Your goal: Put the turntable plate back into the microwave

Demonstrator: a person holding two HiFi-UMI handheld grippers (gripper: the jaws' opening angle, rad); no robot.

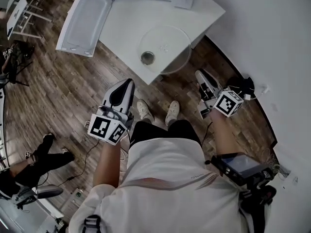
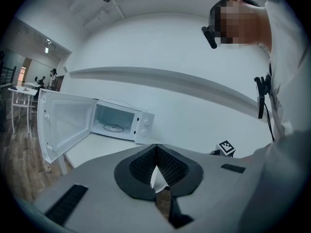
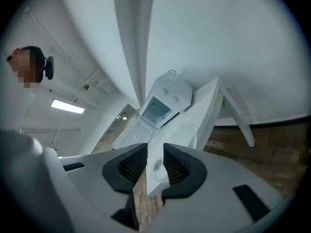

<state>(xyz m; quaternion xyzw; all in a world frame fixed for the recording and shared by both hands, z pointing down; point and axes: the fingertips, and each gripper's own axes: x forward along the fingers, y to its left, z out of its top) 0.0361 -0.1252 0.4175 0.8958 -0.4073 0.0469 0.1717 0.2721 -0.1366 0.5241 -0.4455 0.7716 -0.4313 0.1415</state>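
Note:
The clear glass turntable plate (image 1: 167, 45) lies flat on the white table (image 1: 124, 25), near its front corner, with a dark hub off to its left side. Behind it stands the white microwave (image 2: 122, 122) with its door (image 1: 83, 18) swung wide open and a roller ring on its floor. My left gripper (image 1: 129, 83) hangs shut and empty over the wooden floor, short of the table's corner. My right gripper (image 1: 199, 74) is open and empty, below and right of the plate. In the right gripper view the plate (image 3: 158, 166) shows through the gap of that gripper (image 3: 155, 152).
A white wall runs along the right. Cables (image 1: 247, 86) lie on the floor by it. A person (image 1: 34, 161) sits on the floor at the left, and white furniture (image 1: 19, 14) stands at the upper left. My own feet (image 1: 158, 110) are just before the table.

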